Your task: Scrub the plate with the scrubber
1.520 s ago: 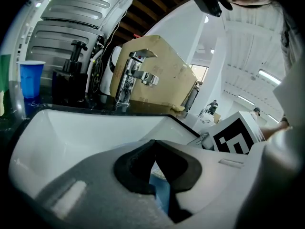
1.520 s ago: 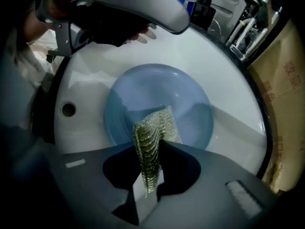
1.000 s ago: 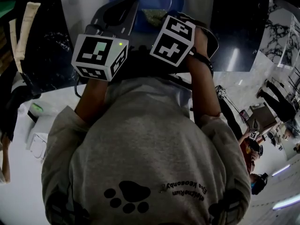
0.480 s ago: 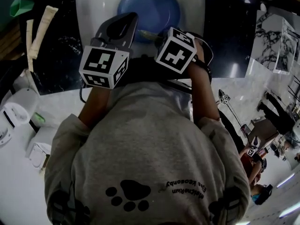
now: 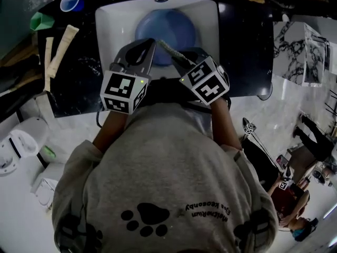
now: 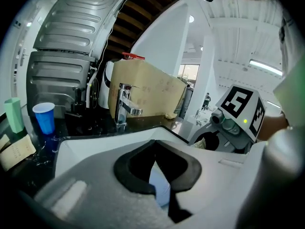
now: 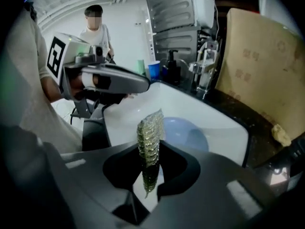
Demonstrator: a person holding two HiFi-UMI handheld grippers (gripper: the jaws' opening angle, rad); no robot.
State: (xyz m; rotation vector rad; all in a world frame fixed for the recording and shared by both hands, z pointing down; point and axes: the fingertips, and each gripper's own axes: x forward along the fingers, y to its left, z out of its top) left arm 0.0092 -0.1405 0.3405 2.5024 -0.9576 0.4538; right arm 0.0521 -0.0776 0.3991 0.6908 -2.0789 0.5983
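A blue plate (image 5: 167, 28) lies flat in the white sink (image 5: 110, 20). My right gripper (image 5: 180, 57) is shut on a greenish mesh scrubber (image 5: 169, 49), which sticks out over the plate's near rim. In the right gripper view the scrubber (image 7: 150, 135) stands upright between the jaws of the right gripper (image 7: 149, 159), with the plate (image 7: 186, 132) below and beyond it. My left gripper (image 5: 149, 42) hovers beside it over the plate's near left edge. Seen in its own view, the left gripper (image 6: 153, 144) has its jaw tips touching, with blue showing below them.
A chrome faucet (image 6: 122, 104) stands behind the sink. On the dark counter to the left are a blue cup (image 5: 69, 1), a green item (image 5: 39, 21) and pale tubes (image 5: 60, 44). A cardboard box (image 6: 147, 94) sits behind the faucet. A person (image 7: 95, 27) stands in the background.
The head view has drawn back, showing the whole sink. Both grippers look smaller and sit lower in the picture. The scrubber now points out over the plate's near rim.
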